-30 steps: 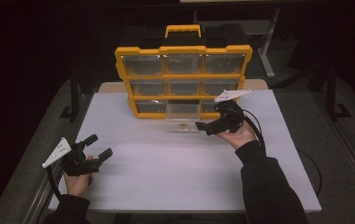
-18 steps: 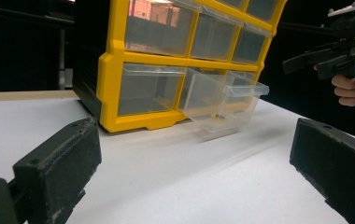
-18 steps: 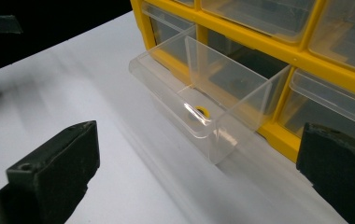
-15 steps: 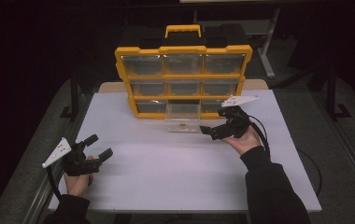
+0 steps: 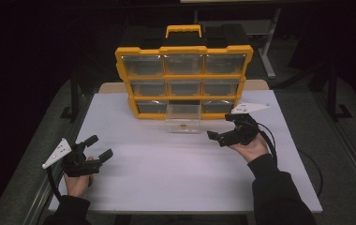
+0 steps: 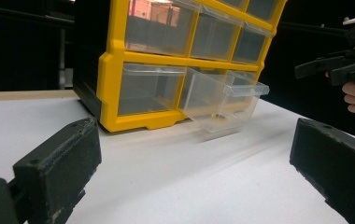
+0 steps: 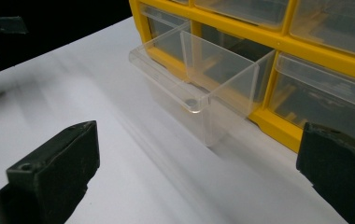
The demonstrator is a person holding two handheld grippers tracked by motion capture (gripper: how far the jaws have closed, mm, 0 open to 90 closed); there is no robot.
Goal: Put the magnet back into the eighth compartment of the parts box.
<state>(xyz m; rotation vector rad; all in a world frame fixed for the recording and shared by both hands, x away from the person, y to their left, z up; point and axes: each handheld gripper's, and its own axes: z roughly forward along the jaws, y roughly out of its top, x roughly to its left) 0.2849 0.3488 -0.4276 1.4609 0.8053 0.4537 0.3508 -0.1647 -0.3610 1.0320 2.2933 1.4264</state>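
While the clear drawer point(image 7: 199, 88) juts out, the right gripper point(image 5: 223, 137) hovers just beside it; fingers spread wide, empty.

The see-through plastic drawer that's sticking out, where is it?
In the high view, the clear plastic drawer juts from the bottom middle slot of the yellow organizer box, at the far middle of the white table, left of the right gripper.

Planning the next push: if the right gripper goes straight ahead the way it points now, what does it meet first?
Most likely the pulled-out clear drawer, whose front lip sits between the open jaws of the right gripper, ahead of the yellow organizer. Depth is uncertain.
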